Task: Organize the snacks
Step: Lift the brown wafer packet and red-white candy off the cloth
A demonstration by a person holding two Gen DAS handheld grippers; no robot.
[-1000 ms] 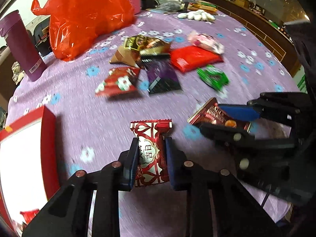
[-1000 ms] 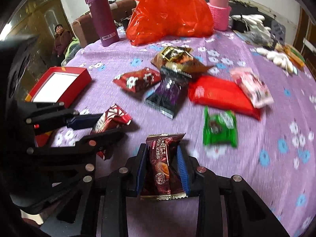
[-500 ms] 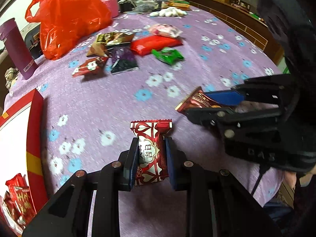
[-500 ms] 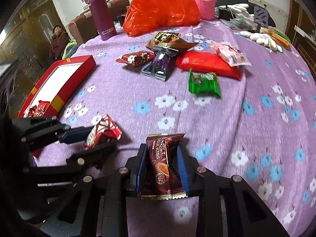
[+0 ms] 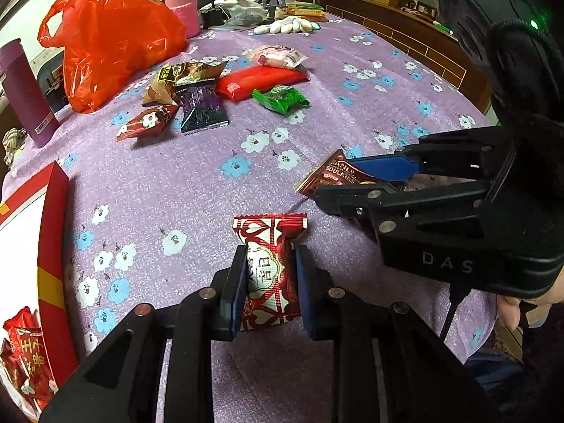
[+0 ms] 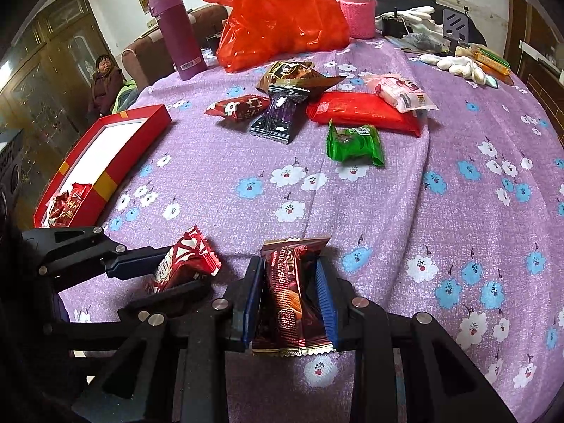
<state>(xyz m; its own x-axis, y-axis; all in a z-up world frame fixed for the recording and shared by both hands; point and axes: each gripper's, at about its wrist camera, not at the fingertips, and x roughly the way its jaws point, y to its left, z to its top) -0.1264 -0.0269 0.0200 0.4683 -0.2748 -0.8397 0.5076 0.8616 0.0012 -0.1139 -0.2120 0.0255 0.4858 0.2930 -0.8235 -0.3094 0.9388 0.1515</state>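
Note:
My left gripper [image 5: 269, 264] is shut on a red-and-white heart-pattern candy packet [image 5: 269, 268], held above the purple flowered cloth; it also shows in the right wrist view [image 6: 183, 264]. My right gripper [image 6: 290, 282] is shut on a dark red chocolate packet [image 6: 292, 296], seen from the left wrist view [image 5: 335, 176] just right of my left gripper. A red box [image 6: 116, 141] with a white inside lies at the left and holds a few red snacks [image 6: 67, 204]. Several loose snacks lie farther back: green packet [image 6: 354, 144], long red packet [image 6: 363, 112], purple packet [image 6: 280, 116].
A red plastic bag [image 6: 282, 14], a purple flask [image 6: 176, 35] and a pink-sleeved bottle [image 6: 356, 3] stand at the table's far side. White gloves [image 6: 454, 65] lie at the far right. A person sits beyond the table at the left [image 6: 105, 84].
Both grippers have pulled back toward the table's near edge with their packets still held. The loose snacks now look farther away and more of the red box shows.

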